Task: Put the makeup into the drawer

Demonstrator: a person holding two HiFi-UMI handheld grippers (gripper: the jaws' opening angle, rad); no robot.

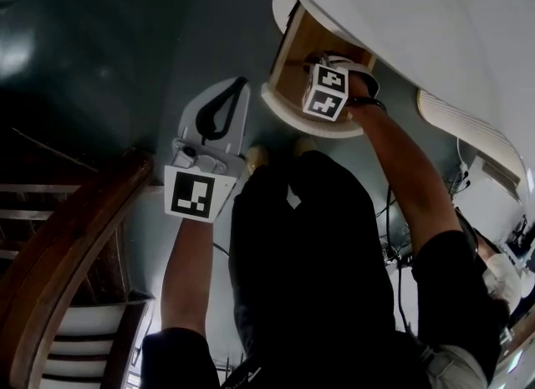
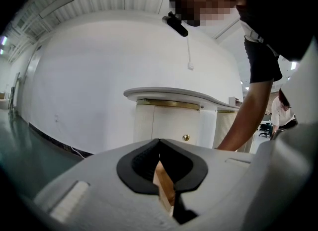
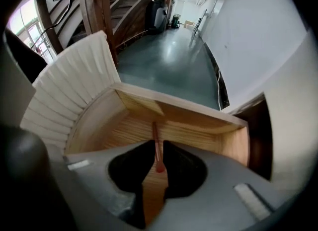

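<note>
The open wooden drawer (image 1: 288,53) sticks out from under the white vanity top (image 1: 435,19); its bare plank floor (image 3: 119,130) shows in the right gripper view. My right gripper (image 3: 158,144) reaches down into the drawer, shut on a thin reddish makeup pencil (image 3: 155,133) that pokes out past the tips toward the drawer's far wall. Only its marker cube (image 1: 326,90) shows in the head view. My left gripper (image 1: 238,86) hangs left of the drawer over the floor, shut, with nothing held. In its own view the left gripper (image 2: 159,141) points at the vanity's pedestal (image 2: 169,120).
The drawer's ribbed white curved front (image 3: 69,86) is at the near side. A dark wooden stair rail (image 1: 75,228) runs along the left over a dark green floor (image 1: 125,28). Cables (image 1: 393,212) lie by the right. A small brass knob (image 2: 186,137) marks the pedestal.
</note>
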